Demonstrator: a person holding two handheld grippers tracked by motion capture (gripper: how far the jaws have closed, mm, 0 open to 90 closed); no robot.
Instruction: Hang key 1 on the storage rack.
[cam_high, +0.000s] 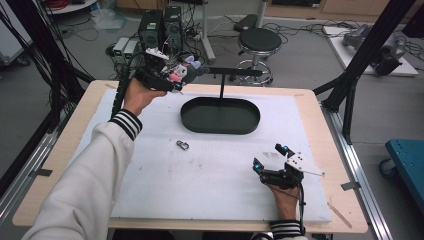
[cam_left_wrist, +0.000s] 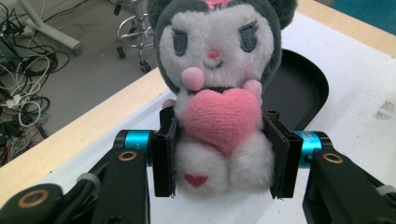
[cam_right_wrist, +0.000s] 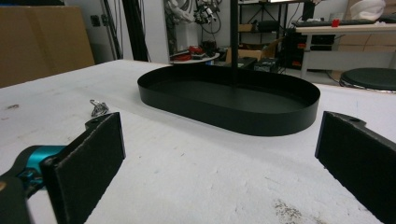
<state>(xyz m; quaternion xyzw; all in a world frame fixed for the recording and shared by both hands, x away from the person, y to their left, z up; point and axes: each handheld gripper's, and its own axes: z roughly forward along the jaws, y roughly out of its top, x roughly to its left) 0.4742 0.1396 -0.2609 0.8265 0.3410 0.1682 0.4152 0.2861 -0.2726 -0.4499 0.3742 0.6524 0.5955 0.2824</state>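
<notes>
A plush toy (cam_left_wrist: 215, 107) with a white face, dark grey hood and pink heart is clamped at its body between the pads of my left gripper (cam_left_wrist: 223, 158). In the high view that left gripper (cam_high: 170, 76) holds the plush toy (cam_high: 184, 70) above the table's far left edge, left of a black oval tray (cam_high: 220, 116) with an upright T-shaped stand (cam_high: 222, 75). My right gripper (cam_high: 270, 159) rests on the white mat near the front right, jaws wide apart and empty. Its own view faces the tray (cam_right_wrist: 243, 119) across bare mat.
A small metal clip (cam_high: 183, 145) lies on the white mat (cam_high: 210, 185) between the two hands, also seen as the clip (cam_right_wrist: 98, 108) left of the tray. A round stool (cam_high: 259, 42), cables and black frame posts stand beyond the table's far edge.
</notes>
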